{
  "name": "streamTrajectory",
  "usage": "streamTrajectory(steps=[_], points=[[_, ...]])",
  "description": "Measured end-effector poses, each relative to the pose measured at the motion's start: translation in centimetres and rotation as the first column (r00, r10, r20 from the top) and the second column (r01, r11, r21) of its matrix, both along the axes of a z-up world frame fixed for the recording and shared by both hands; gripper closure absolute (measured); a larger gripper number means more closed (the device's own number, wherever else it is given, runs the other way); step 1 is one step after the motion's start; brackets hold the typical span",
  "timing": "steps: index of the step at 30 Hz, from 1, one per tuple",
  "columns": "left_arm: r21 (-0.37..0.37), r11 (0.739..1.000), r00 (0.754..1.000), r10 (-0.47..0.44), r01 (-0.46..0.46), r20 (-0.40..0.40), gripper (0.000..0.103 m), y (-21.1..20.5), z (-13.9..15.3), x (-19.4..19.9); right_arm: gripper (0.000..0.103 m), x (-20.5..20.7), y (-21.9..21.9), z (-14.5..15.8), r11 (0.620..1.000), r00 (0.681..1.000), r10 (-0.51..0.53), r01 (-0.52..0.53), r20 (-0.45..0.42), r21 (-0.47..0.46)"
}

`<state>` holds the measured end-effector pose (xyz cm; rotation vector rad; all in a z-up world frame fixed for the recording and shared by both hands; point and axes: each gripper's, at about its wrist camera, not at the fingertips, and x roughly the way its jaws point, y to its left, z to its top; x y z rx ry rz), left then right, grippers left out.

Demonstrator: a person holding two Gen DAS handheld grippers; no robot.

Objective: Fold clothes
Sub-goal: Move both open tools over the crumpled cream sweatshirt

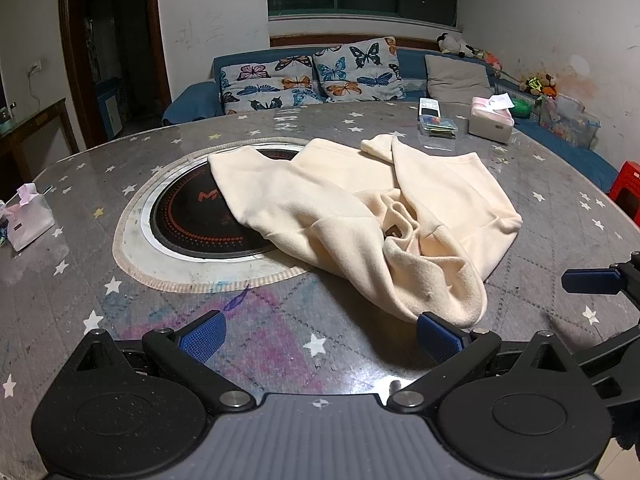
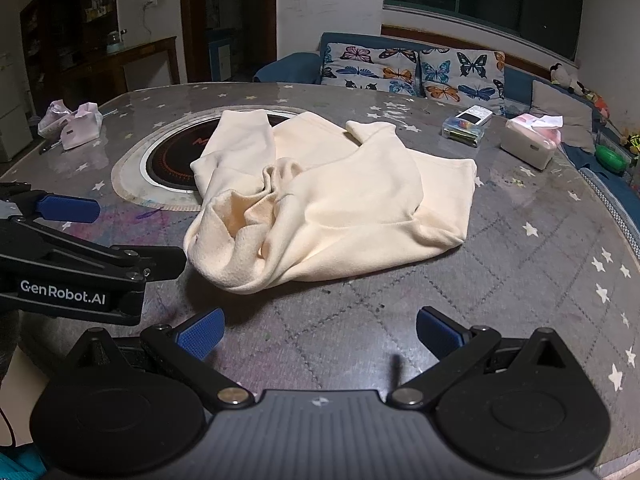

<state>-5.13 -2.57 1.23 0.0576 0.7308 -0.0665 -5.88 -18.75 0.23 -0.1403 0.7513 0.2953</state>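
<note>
1. Sweater (image 1: 360, 216): your cream garment lies crumpled on the table (image 1: 280, 344), its far sleeve draped over the round black hotplate (image 1: 188, 216) set into the middle, the rest spilling towards you from that plate.
2. Your left claw (image 1: 320, 338) hangs just short of the nearest bunched fold, spread wide and gripping nothing; its right blue pad sits right at the cloth's edge, though whether it touches is hard to say through the fisheye.
3. Your right claw (image 2: 320, 334) is likewise fully spread and empty, hovering over bare table on your side of the garment.
4. Both sit low and apart, probably so each can take one corner of the near hem.
5. Folding has not begun; I judge you must first spread the sweater flat, clear of the hotplate.
</note>
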Motion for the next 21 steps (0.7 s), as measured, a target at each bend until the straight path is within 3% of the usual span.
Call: streamTrajectory(steps=[21], points=[[-0.001, 1.0, 1.0, 0.009, -0.009, 0.007, 0.0, 0.7, 0.8, 1.8, 0.0, 0.5, -0.2, 3.2, 0.997, 0.996, 0.065, -0.067, 0.059, 0.035]])
